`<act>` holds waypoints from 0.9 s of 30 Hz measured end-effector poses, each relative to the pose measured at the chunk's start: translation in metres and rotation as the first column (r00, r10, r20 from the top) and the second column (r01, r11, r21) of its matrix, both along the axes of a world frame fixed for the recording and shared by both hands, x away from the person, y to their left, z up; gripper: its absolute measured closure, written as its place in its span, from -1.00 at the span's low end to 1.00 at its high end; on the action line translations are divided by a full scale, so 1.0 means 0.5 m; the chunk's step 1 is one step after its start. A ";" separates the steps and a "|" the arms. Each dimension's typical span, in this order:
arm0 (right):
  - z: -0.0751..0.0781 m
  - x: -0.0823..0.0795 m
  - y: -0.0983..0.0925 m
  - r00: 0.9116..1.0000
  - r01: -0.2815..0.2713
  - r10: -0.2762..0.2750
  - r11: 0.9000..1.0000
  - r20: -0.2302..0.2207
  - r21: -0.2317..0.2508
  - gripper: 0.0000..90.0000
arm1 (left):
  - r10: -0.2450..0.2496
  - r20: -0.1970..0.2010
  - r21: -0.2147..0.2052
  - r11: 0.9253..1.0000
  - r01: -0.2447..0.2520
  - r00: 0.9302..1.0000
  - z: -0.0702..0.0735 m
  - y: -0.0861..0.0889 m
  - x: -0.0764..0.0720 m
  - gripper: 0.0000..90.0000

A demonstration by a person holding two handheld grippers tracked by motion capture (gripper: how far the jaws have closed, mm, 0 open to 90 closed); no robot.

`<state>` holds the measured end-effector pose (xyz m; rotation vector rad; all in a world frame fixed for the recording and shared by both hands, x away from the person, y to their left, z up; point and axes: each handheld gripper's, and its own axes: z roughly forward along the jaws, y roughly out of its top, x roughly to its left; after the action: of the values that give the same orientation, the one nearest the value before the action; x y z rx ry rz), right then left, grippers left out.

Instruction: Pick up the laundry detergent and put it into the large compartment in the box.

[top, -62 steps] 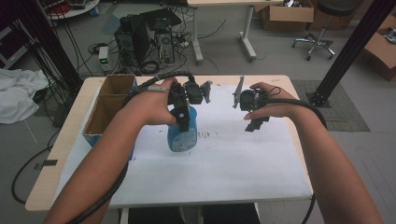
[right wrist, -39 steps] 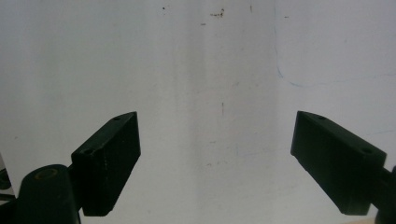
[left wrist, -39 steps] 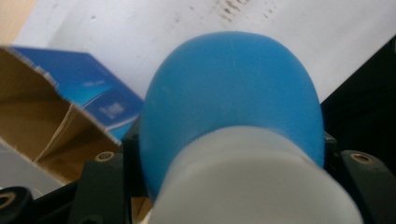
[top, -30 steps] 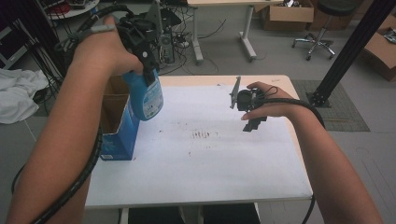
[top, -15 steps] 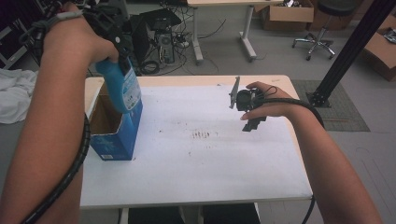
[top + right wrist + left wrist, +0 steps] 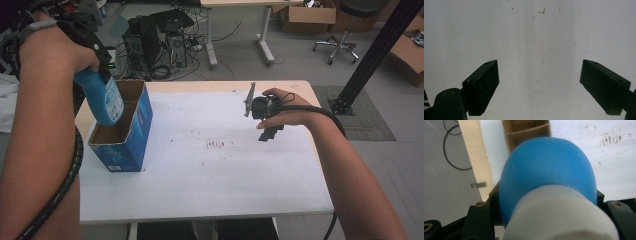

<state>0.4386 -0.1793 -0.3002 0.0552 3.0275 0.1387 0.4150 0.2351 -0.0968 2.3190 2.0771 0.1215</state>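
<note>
White table (image 6: pixel 210 190) with a light wood edge, in a workshop room; grey floor, cables and computer towers (image 6: pixel 157 37) at 12 o'clock beyond the far edge, an office chair (image 6: pixel 345 30) at 1 o'clock, cardboard boxes behind it, and a black metal post (image 6: pixel 375 55) at 2 o'clock.

Nearest, the table's front half is bare white. A patch of small dark marks (image 6: pixel 215 145) sits about dead centre.

At 3 o'clock of centre: right gripper (image 6: pixel 267 134), held in the person's right hand (image 6: pixel 285 112) low over the table, jaws pointing down. Right gripper view has both black jaws wide apart, white tabletop between them, nothing held.

At 9 o'clock: blue cardboard box (image 6: pixel 125 135), open at the top, brown inside, with a divider (image 6: pixel 526 132) across it, standing on the table near the left edge.

Above the box's near compartment: blue bottle (image 6: pixel 102 97), tilted, its lower end at the box opening, not resting on the bottom as far as I can tell. Left gripper (image 6: pixel 102 62) is clamped on the bottle's upper part. Left gripper view: white cap (image 6: pixel 559 217) and blue shoulder pressed between the jaws, box and table below.
</note>
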 end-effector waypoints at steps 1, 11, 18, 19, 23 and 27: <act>0.000 0.000 0.000 1.000 0.000 0.000 1.000 -0.001 -0.001 -0.65 | 0.005 -0.001 0.002 1.000 -0.005 1.000 -0.004 0.003 0.001 -0.13; 0.001 -0.001 0.001 1.000 0.003 -0.003 1.000 -0.005 -0.004 -0.65 | -0.012 -0.012 0.006 1.000 0.012 1.000 -0.056 0.014 0.015 -0.13; 0.000 -0.002 0.002 1.000 0.005 -0.005 1.000 -0.004 -0.008 -0.65 | -0.020 -0.029 -0.010 1.000 0.020 0.999 -0.091 0.016 0.021 -0.13; 0.000 -0.003 0.002 1.000 0.005 -0.005 1.000 -0.004 -0.006 -0.65 | -0.023 -0.035 -0.007 1.000 0.023 0.999 -0.096 0.017 0.022 -0.13; -0.001 -0.004 0.003 1.000 0.004 -0.004 1.000 -0.004 -0.008 -0.65 | -0.030 -0.044 -0.010 1.000 0.029 0.999 -0.123 0.016 0.026 -0.13; -0.001 -0.004 0.003 1.000 0.003 -0.003 1.000 -0.004 -0.009 -0.65 | -0.034 -0.057 -0.025 0.999 0.032 0.998 -0.148 0.015 0.026 -0.13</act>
<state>0.4366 -0.1778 -0.3009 0.0593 3.0319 0.1242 0.4282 0.2424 -0.1709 2.3692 2.0528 0.0294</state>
